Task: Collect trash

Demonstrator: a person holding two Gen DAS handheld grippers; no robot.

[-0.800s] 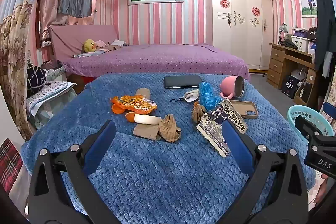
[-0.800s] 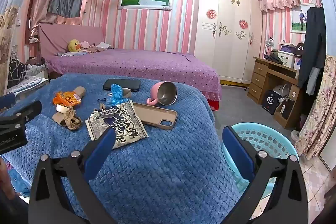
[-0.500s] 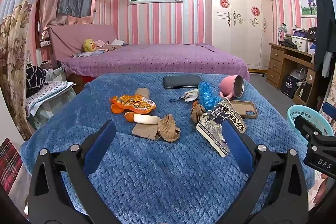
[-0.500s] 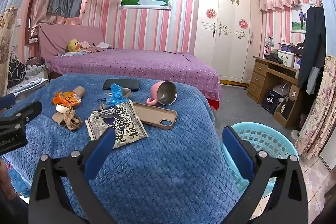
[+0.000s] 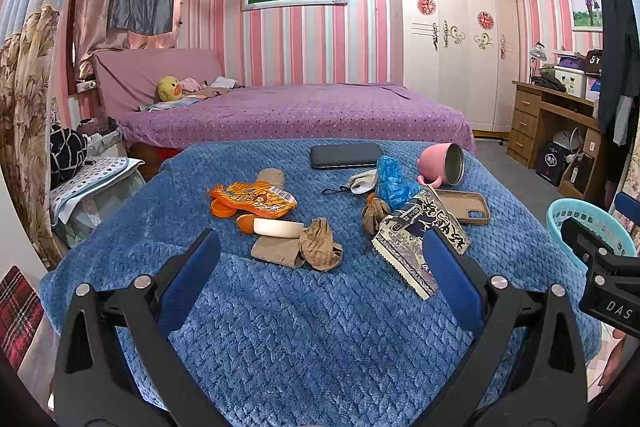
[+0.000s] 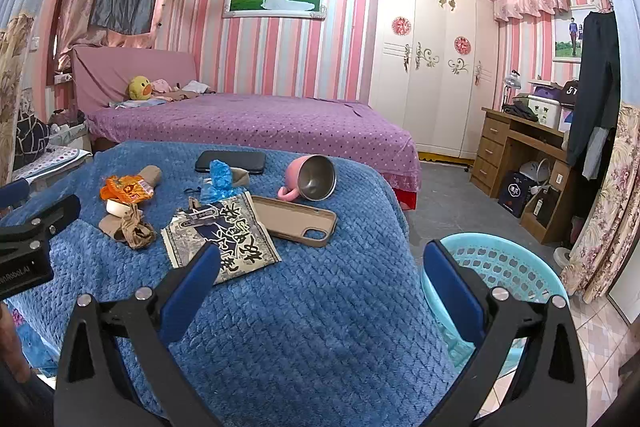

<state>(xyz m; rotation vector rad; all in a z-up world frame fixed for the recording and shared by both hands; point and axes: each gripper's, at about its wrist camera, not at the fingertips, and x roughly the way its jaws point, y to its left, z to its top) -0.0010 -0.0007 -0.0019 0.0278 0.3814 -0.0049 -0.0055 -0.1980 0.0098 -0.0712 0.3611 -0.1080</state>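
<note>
Plainly, the nearest piece of trash is the printed snack wrapper — a flat packet lying on the blue blanket just ahead of the right gripper, with its near edge touching the line of that claw's left finger. Its long axis runs diagonally, from near-left up toward far-right, where it overlaps the tan phone case. From the left gripper the same wrapper sits off by the right finger, so I judge the right hand the nearer one for it. Ahead and slightly left of the left claw lie the orange snack bag and a crumpled brown stocking — better placed for that hand. The turquoise laundry basket stands on the floor beside the bed, directly behind the right claw's right finger, so any carry goes rightward and down. Both claws stand wide apart, holding nothing. The pink mug lies on its side farther ahead of the right claw.
</note>
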